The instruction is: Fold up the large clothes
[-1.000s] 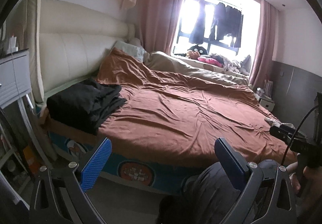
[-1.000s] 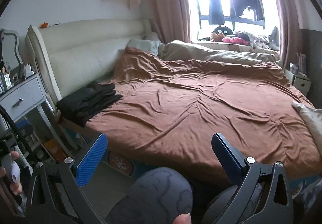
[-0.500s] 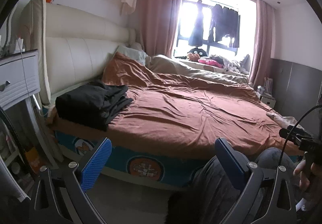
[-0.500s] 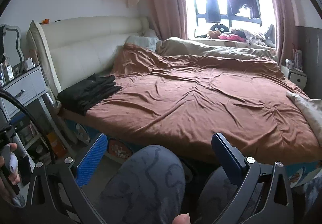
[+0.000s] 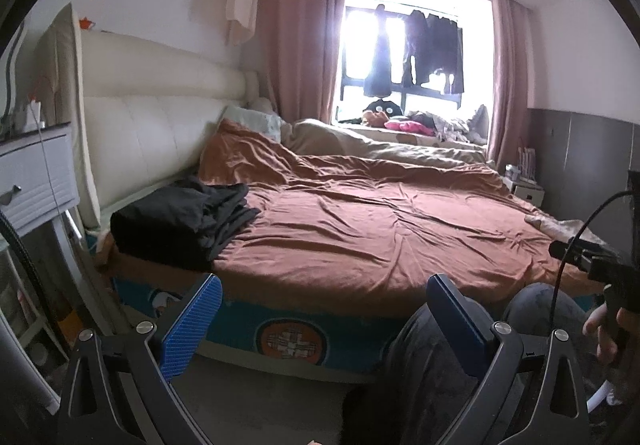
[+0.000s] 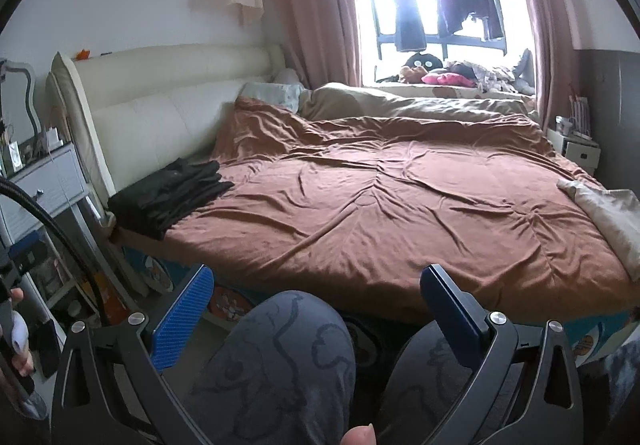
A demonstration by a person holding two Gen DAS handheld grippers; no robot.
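Both tools gape wide, empty — only the right view shows the beige cloth (image 6: pixel 608 221) fully beside the black pile (image 6: pixel 168 193).

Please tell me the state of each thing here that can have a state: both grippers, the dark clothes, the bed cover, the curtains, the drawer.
left gripper: open, holds nothing.
right gripper: open, holds nothing.
black clothes: stacked, folded, at the bed's corner near the headboard.
brown duvet: spread out, wrinkled.
beige cloth: lying loose, not folded.
curtains: drawn open.
nightstand drawer: closed.
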